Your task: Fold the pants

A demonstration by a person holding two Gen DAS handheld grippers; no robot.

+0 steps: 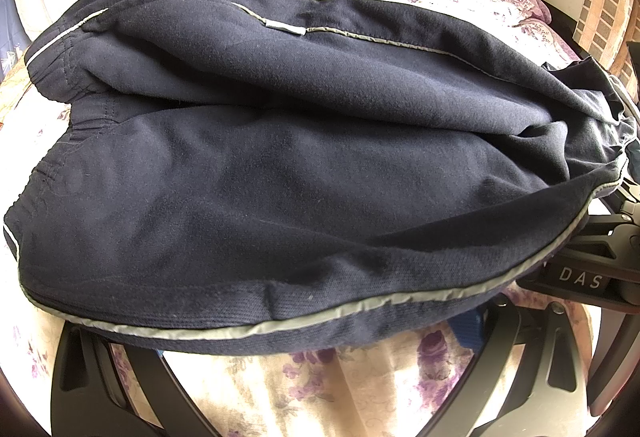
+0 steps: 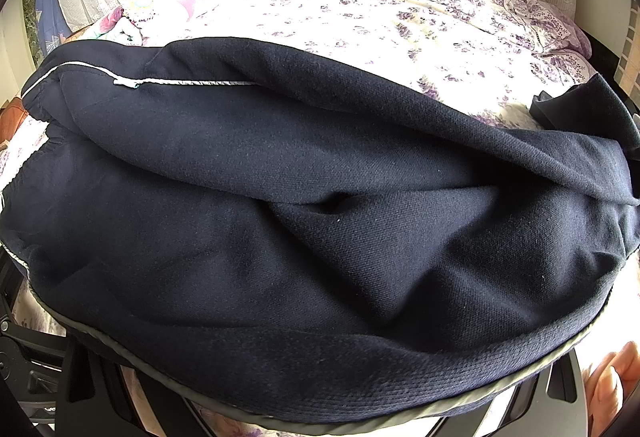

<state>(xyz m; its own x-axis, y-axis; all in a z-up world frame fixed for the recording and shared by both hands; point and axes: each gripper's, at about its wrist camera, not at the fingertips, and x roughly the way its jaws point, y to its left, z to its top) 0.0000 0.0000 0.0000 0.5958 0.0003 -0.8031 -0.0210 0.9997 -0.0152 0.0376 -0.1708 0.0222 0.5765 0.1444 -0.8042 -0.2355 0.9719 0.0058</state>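
We've got thick, floppy pants on the bed, best grabbed along the gray-piped seam; can't tell either claw's state.

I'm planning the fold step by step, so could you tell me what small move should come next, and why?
Probably carry the near piped edge forward over the far leg. The navy pants lie lengthwise on the floral bedspread, the waistband to the left, the near edge draped over both tongs, whose tips are hidden. The far leg looks bunched, so go slowly.
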